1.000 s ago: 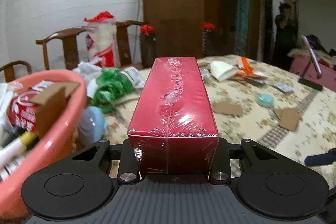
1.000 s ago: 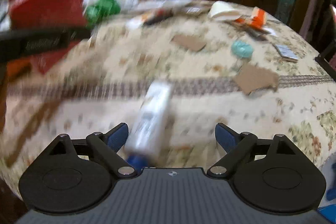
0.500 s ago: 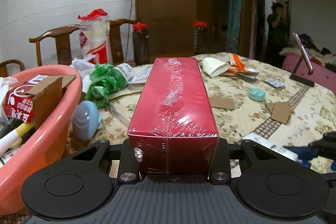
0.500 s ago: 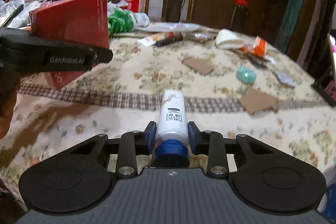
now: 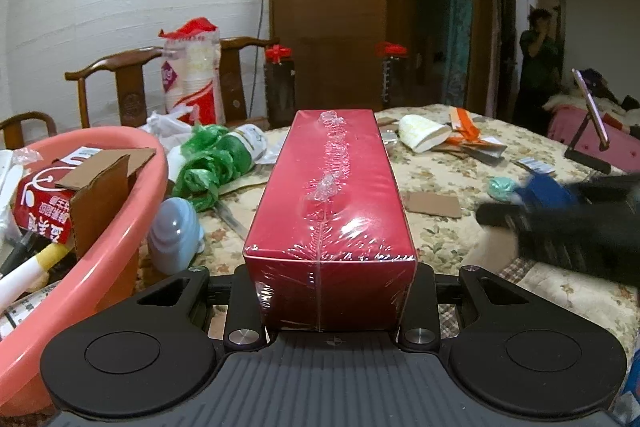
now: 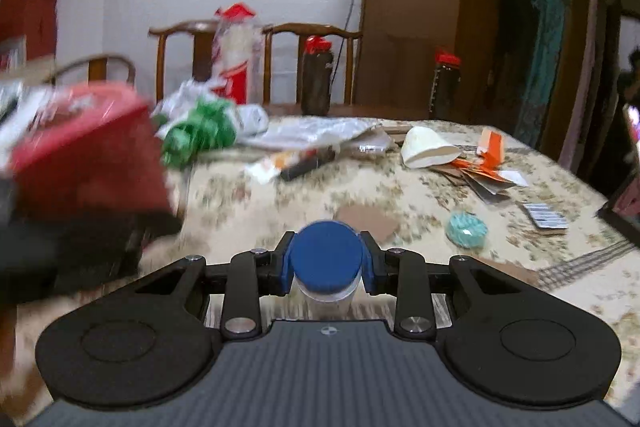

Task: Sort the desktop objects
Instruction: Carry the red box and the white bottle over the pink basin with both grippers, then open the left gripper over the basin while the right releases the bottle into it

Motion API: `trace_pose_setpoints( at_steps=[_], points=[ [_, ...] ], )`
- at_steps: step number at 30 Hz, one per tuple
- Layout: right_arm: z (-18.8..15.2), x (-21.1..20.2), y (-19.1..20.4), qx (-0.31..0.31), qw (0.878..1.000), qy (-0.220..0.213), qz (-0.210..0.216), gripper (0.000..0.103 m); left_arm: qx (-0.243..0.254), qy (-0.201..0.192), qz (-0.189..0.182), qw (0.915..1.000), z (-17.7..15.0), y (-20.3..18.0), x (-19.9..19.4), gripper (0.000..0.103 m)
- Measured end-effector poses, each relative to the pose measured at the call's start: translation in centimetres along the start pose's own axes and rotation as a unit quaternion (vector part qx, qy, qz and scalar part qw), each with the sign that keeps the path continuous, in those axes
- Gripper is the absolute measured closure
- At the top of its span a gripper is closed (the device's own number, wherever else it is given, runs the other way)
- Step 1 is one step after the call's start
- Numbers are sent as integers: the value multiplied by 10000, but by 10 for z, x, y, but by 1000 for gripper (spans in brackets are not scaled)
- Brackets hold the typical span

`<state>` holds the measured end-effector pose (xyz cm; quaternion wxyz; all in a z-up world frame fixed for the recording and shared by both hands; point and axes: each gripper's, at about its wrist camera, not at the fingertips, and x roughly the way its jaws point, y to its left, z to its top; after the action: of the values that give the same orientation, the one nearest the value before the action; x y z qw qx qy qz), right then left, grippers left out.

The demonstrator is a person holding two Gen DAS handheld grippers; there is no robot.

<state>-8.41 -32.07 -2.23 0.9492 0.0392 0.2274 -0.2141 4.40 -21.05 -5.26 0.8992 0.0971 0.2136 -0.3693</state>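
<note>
Left wrist view: left gripper level, clamped on red box; right gripper clasping blue-capped bottle.

Glossy red box, salmon-pink basin, floral beige tablecloth, blue-capped, seemingly clear bottle, crumpled green bag

A: What's the right claw got?
B: It's clamped on a blue-capped bottle, cap facing the camera.
A: And around the bottle?
B: Red box left, teal lid right, on the counter.
</note>
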Motion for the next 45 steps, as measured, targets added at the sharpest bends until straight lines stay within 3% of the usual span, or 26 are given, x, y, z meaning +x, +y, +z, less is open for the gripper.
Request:
trace_pose_setpoints(
  at_steps=[8, 12, 16, 26, 35, 45],
  points=[
    [5, 29, -14, 439, 9981, -115, 412, 66, -19, 16, 89, 10000, 4, 4, 10, 68],
    [0, 30, -10, 261, 9988, -236, 347, 66, -11, 21, 75, 10000, 5, 2, 12, 68],
    [3, 28, -18, 566, 9971, -303, 411, 67, 41, -29, 72, 10000, 10, 0, 10, 68],
    [42, 9, -5, 429, 9951, -665, 592, 67, 14, -419, 271, 9988, 38, 10, -21, 68],
    [90, 2, 53, 124, 9870, -942, 1293, 67, -143, -777, 936, 9925, 62, 53, -64, 68],
    [138, 16, 167, -464, 9653, -1030, 2353, 67, -457, -875, 1958, 9757, 74, 129, -104, 67]
  ],
)
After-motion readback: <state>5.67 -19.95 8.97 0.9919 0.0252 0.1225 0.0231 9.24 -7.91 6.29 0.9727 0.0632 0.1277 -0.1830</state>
